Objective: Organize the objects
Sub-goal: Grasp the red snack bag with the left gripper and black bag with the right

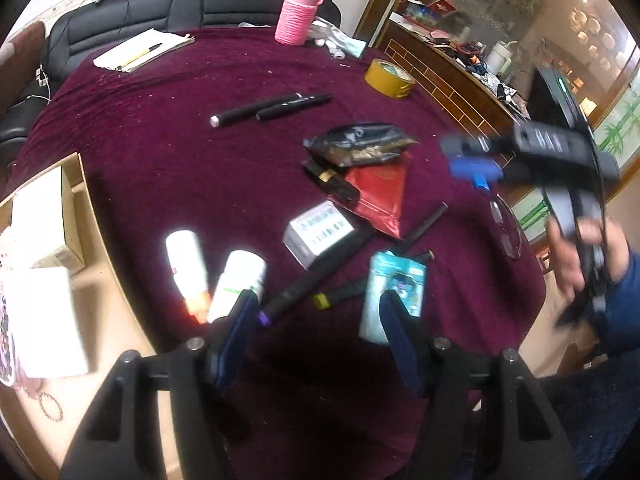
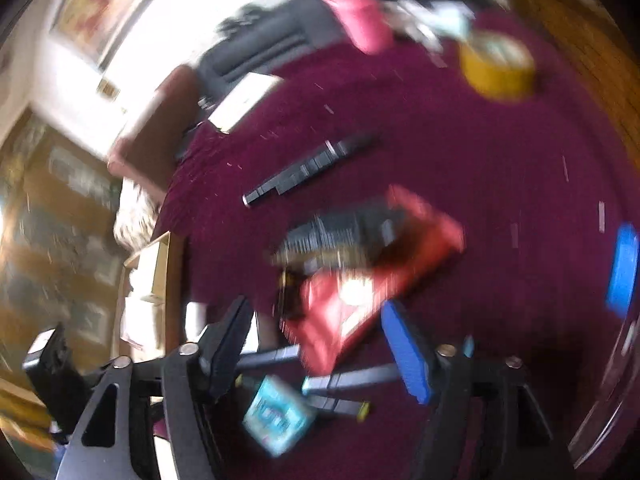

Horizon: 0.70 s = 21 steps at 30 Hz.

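Left claw (image 1: 316,308) open over markers (image 1: 316,280), cardboard box (image 1: 80,184) at cloth's left edge

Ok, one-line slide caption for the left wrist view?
Open left gripper above markers, bottles and boxes scattered on a maroon tablecloth, right gripper at right.

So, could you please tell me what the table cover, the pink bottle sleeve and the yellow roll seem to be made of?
Table cover: likely velvety fabric, matte maroon pile holding lint specks. Pink bottle sleeve: probably woven cord or knit, ribbed rows. Yellow roll: apparently plastic packing tape, smooth glossy band.
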Tool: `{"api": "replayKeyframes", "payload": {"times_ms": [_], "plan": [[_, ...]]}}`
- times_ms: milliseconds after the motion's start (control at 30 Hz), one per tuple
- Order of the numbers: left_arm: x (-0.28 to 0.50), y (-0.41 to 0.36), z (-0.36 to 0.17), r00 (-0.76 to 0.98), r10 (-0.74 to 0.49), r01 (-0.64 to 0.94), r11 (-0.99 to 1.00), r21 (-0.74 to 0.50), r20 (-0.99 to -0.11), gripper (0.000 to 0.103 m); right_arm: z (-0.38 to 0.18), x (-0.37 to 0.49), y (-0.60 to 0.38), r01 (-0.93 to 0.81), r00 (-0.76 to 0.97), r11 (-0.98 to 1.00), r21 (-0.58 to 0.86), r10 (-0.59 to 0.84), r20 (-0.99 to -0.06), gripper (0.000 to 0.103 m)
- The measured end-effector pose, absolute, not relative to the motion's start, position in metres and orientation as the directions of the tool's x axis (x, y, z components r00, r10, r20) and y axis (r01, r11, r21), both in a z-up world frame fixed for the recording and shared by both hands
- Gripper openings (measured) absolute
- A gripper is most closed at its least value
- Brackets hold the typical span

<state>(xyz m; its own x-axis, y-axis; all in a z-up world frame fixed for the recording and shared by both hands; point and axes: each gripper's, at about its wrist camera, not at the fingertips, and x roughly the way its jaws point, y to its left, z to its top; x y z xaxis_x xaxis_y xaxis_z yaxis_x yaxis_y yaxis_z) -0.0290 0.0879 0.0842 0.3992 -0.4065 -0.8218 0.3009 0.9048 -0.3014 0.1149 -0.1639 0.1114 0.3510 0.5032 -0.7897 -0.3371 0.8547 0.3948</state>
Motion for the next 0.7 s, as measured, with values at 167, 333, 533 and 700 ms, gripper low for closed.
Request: {"api": "replayKeyframes", "payload": {"times_ms": [167, 333, 533, 700], "plan": [[-0.047, 0.096, 0.087, 0.429, -0.375, 0.243, 0.924, -0.295, -0.822, 0.063, 0.112, 0.165, -0.124, -0.583, 0.296, 0.792, 0.183, 0.416, -0.86, 0.091], [-0.067, 0.111, 0.088, 0.455, -0.342, 0.152, 0.94, -0.306, -0.822, 0.063, 0.065, 0.189, -0.087, -0.726, 0.179, 0.687, 0.044, 0.25, -0.951, 0.091], [-0.087, 0.126, 0.083, 0.471, -0.311, 0.055, 0.944, -0.324, -0.826, 0.063, 0.024, 0.182, -0.077, -0.766, 0.144, 0.642, 0.02, 0.202, -0.969, 0.076], [-0.085, 0.124, 0.083, 0.471, -0.303, 0.051, 0.947, -0.318, -0.829, 0.063, 0.046, 0.172, -0.104, -0.643, 0.178, 0.756, 0.124, 0.305, -0.935, 0.034]]}}
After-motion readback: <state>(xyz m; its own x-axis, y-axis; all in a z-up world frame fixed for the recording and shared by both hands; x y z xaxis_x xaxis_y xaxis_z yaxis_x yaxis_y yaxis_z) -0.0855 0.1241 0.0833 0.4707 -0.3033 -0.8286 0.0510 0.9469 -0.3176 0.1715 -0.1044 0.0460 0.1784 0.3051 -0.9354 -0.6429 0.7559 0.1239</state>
